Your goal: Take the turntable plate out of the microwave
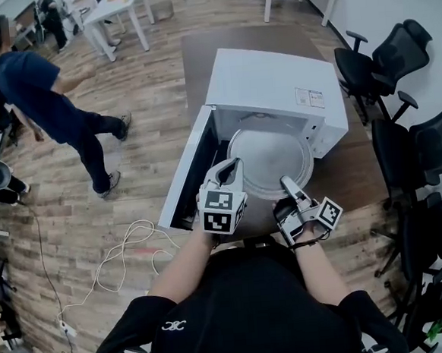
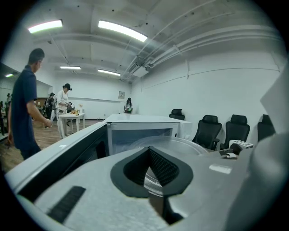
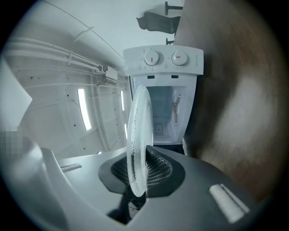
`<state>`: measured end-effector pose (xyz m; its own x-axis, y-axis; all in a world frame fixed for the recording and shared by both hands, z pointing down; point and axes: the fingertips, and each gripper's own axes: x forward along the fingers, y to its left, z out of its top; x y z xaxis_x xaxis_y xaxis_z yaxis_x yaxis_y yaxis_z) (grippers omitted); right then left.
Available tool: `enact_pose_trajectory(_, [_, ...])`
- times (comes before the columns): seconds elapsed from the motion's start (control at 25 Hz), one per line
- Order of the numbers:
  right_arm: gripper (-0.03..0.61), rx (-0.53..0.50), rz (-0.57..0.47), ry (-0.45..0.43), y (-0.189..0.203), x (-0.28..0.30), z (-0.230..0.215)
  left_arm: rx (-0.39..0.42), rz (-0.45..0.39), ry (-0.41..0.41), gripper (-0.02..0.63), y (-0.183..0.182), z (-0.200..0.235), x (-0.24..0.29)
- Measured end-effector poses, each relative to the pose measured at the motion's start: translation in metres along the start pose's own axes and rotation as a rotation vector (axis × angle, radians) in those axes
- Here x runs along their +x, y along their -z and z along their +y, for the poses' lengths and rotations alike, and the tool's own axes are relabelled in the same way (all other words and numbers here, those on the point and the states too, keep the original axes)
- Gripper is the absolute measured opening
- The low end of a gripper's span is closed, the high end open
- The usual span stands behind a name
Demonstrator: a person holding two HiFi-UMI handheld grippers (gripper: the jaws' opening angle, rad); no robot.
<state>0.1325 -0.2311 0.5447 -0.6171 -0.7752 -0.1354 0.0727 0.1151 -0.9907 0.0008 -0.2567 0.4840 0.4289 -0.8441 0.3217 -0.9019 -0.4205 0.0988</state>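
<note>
The round glass turntable plate (image 1: 269,160) lies roughly flat, half out of the mouth of the white microwave (image 1: 275,84). My right gripper (image 1: 286,182), rolled on its side, is shut on the plate's near rim. In the right gripper view the plate (image 3: 137,135) stands edge-on between the pads of that gripper (image 3: 137,180), with the microwave (image 3: 162,63) behind. My left gripper (image 1: 235,167) sits upright at the plate's left rim with its tips together. In the left gripper view the plate (image 2: 180,144) spreads just beyond the closed tips (image 2: 149,151); whether they touch it I cannot tell.
The microwave door (image 1: 186,174) hangs open to the left, close beside my left gripper. The microwave stands on a brown table (image 1: 226,50). Black office chairs (image 1: 386,52) line the right side. A person (image 1: 47,94) walks at the far left, and a white cable (image 1: 127,248) lies on the floor.
</note>
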Motion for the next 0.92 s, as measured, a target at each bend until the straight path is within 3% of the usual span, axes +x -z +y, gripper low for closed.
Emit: enact_pose_trajectory(0.92, [0.041,-0.005,-0.046,0.012,-0.012,0.0,-0.006,0.036,-0.002,0.011,0.008,-0.005,0.004,-0.001])
